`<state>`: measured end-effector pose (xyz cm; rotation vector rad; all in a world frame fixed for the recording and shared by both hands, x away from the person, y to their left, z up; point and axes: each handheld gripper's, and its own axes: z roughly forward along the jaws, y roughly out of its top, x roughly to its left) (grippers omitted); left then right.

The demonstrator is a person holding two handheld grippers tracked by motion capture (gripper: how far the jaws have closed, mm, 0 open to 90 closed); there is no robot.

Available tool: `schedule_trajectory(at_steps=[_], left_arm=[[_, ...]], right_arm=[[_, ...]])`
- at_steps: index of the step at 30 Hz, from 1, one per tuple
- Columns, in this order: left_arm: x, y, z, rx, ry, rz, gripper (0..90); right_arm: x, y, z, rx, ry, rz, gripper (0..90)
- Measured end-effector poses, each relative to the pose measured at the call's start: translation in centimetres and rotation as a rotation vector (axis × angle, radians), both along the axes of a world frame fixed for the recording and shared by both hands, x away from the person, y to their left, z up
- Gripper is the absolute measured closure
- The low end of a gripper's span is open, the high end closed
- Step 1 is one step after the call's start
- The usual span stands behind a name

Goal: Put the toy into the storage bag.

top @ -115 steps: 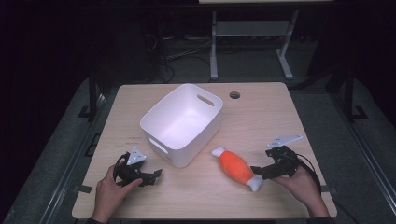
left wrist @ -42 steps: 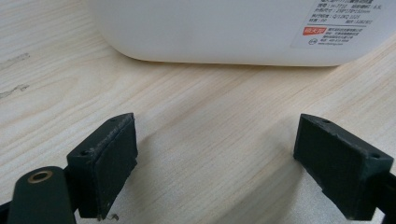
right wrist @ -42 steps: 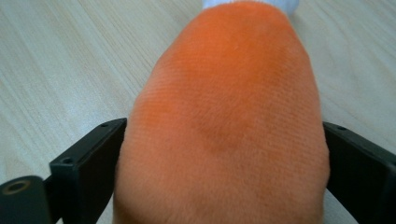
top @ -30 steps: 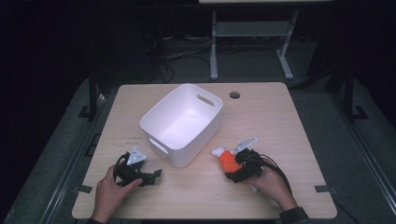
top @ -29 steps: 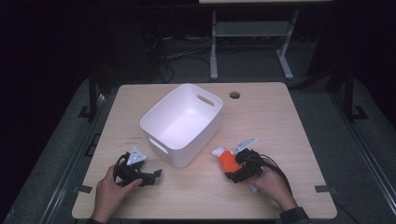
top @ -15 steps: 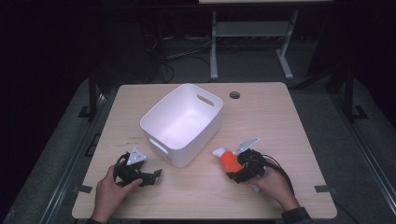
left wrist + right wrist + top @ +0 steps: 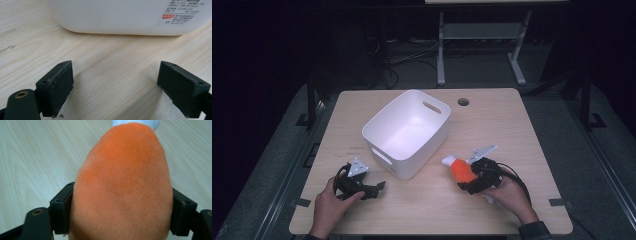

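Note:
An orange plush toy (image 7: 459,170) with white ends lies on the wooden table (image 7: 497,125), right of a white bin (image 7: 371,129). My right gripper (image 7: 468,181) is shut across its orange middle. In the right gripper view both pads press into the toy's (image 7: 122,180) sides, and my right gripper (image 7: 122,210) holds it low over the tabletop. The hand covers the toy's near end. My left gripper (image 7: 380,188) rests on the table at the front left, open. In the left gripper view my left gripper (image 7: 115,87) has bare wood between its jaws and faces the bin's wall (image 7: 112,15).
The bin stands tilted across the table's middle with handle cut-outs on two sides. A round cable hole (image 7: 463,101) sits near the far edge. A white metal stand (image 7: 482,35) is on the floor behind the table.
Since the oldest frame my right gripper has come in from the right and closed around the toy, which then lay free. Over the last second little has shifted. The left gripper has stayed put.

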<state>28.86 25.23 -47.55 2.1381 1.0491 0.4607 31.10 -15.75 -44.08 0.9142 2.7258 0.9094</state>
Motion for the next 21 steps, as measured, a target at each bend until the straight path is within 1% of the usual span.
schedule_trajectory(at_steps=[4,15,21], left_arm=[[0.0,0.0,0.0,0.0,0.0,0.0,12.5],[0.0,0.0,0.0,0.0,0.0,0.0,12.5],[0.0,0.0,0.0,-0.004,-0.001,0.003,12.5]], right_arm=[[0.0,-0.1,0.3,0.008,0.003,0.011,22.9],[0.1,-0.6,1.3,0.017,-0.013,0.031,22.9],[0.2,-1.1,2.1,0.041,-0.013,0.039,23.0]])
